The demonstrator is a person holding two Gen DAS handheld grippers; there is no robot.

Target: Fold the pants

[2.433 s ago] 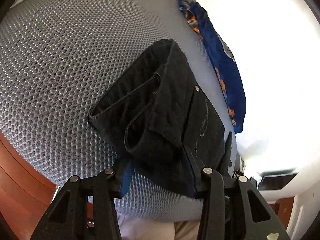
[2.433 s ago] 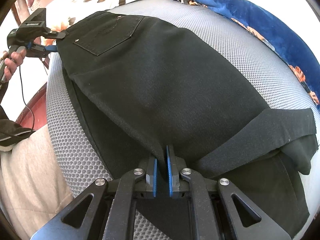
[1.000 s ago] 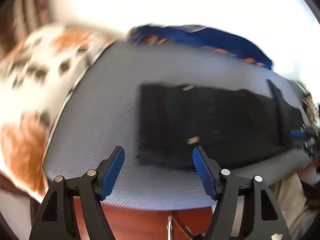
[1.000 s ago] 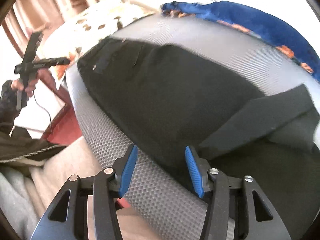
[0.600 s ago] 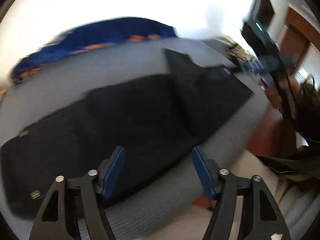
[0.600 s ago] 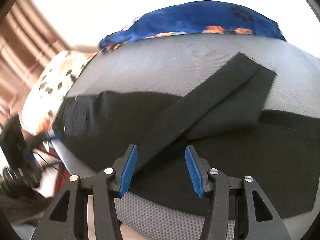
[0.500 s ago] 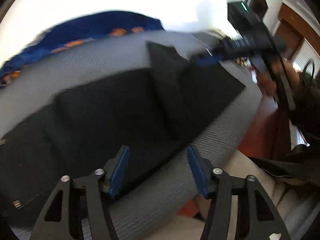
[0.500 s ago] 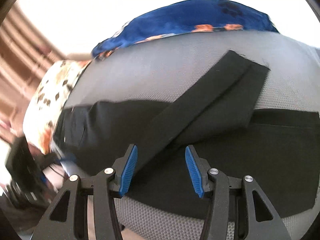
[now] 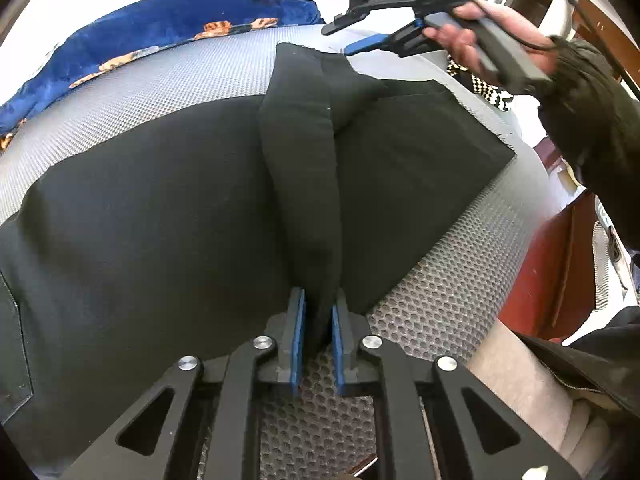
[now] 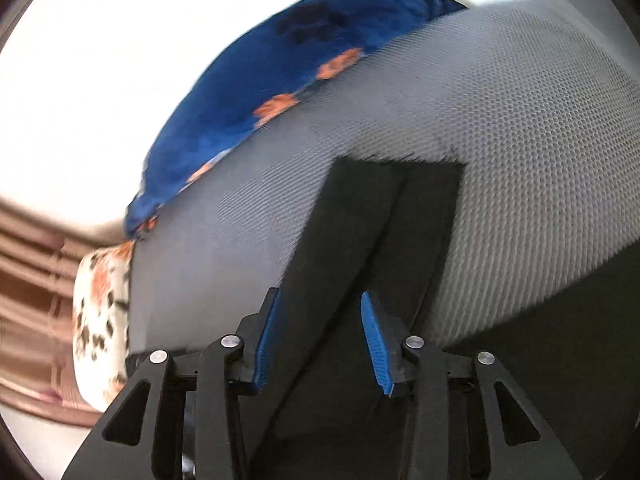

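Note:
Black pants (image 9: 140,216) lie flat across a grey mesh mattress (image 9: 168,80). One leg (image 9: 304,152) is folded back and crosses the other leg towards the far side. My left gripper (image 9: 316,320) is shut on the near edge of this crossed leg. My right gripper (image 9: 356,32) shows in the left wrist view, open, just beyond the leg's far hem. In the right wrist view the right gripper (image 10: 320,312) is open with the crossed leg (image 10: 384,240) lying between its blue pads, not pinched.
A blue blanket with orange prints (image 9: 160,24) lies along the far edge of the mattress, also in the right wrist view (image 10: 256,104). A floral pillow (image 10: 100,312) is at the left. The red-brown bed frame (image 9: 548,264) and the person's lap are at the right.
Both grippers let go of the pants and swung to the crossed leg. My left gripper has closed on its near edge. My right gripper moved to its far hem and stays open.

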